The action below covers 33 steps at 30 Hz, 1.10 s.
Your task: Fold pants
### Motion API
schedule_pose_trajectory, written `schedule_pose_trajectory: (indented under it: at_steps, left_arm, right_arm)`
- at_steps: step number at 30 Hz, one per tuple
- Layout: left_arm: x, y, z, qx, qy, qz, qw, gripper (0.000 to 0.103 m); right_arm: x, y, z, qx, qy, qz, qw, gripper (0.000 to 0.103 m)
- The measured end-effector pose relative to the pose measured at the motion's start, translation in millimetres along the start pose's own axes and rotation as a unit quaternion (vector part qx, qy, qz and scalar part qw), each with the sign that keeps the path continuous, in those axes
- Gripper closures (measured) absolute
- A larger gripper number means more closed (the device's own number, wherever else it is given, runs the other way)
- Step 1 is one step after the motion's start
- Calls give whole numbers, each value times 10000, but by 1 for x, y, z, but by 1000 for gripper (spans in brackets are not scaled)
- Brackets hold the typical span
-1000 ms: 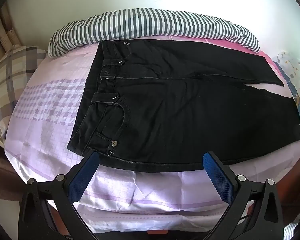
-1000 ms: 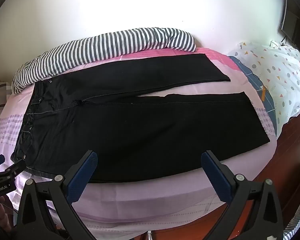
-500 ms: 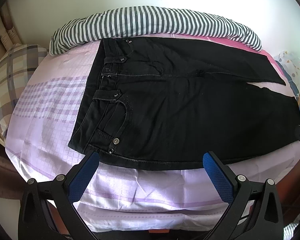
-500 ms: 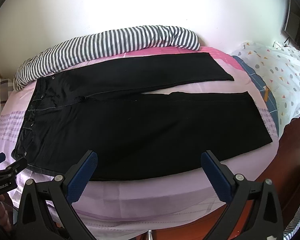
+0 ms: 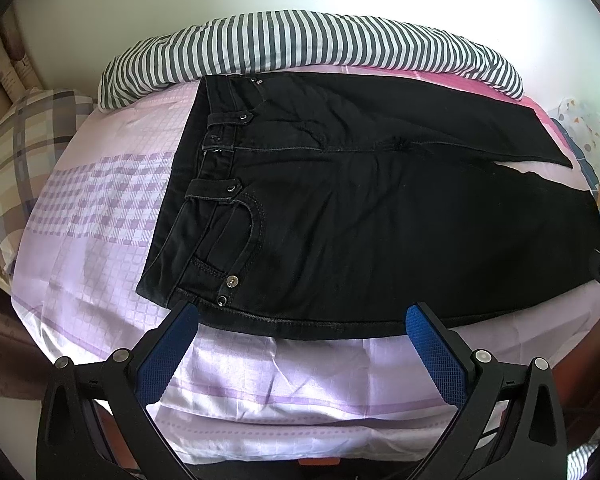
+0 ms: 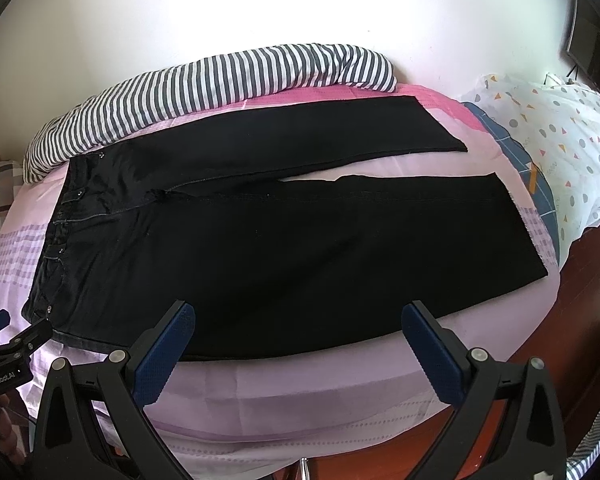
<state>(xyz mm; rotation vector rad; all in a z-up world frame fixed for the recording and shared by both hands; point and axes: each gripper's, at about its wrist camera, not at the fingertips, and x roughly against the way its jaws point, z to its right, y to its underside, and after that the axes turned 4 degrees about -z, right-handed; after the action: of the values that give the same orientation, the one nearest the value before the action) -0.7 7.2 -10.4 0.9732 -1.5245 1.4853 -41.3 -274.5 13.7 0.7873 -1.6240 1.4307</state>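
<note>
Black pants (image 5: 380, 220) lie flat on the bed, waistband to the left, both legs spread to the right with a gap between the cuffs; they also show in the right wrist view (image 6: 300, 248). My left gripper (image 5: 300, 316) is open and empty, its blue pads at the near hem by the waist corner. My right gripper (image 6: 298, 316) is open and empty above the near edge of the lower leg. The left gripper's tip shows in the right wrist view (image 6: 16, 332).
The bed has a lilac checked sheet (image 5: 100, 220). A striped duvet (image 5: 300, 44) is bunched along the wall. A plaid pillow (image 5: 16, 152) lies at the left, a white patterned pillow (image 6: 560, 140) at the right. The bed's near edge drops to a red-brown floor (image 6: 572, 320).
Both grippers have moved a little forward and down toward the pants' near edge. The pants have not moved and both grippers stay open.
</note>
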Motion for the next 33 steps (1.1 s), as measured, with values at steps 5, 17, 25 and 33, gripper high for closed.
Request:
schedule_pose_trajectory:
  at_steps: [5, 17, 25, 33]
  left_arm:
    - [0, 0, 0, -3, 2, 1, 10000, 0]
    - [0, 0, 0, 4, -7, -7, 10000, 0]
    - [0, 1, -1, 14, -18, -10, 10000, 0]
    - [0, 1, -1, 16, -25, -16, 10000, 0]
  right_arm:
    - [0, 0, -2, 52, 57, 16, 10000, 1]
    - [0, -1, -4, 103, -1, 23, 9999, 1]
    - [2, -1, -6, 121, -2, 74, 9999, 1]
    - [3, -1, -5, 126, -18, 77, 9999, 1]
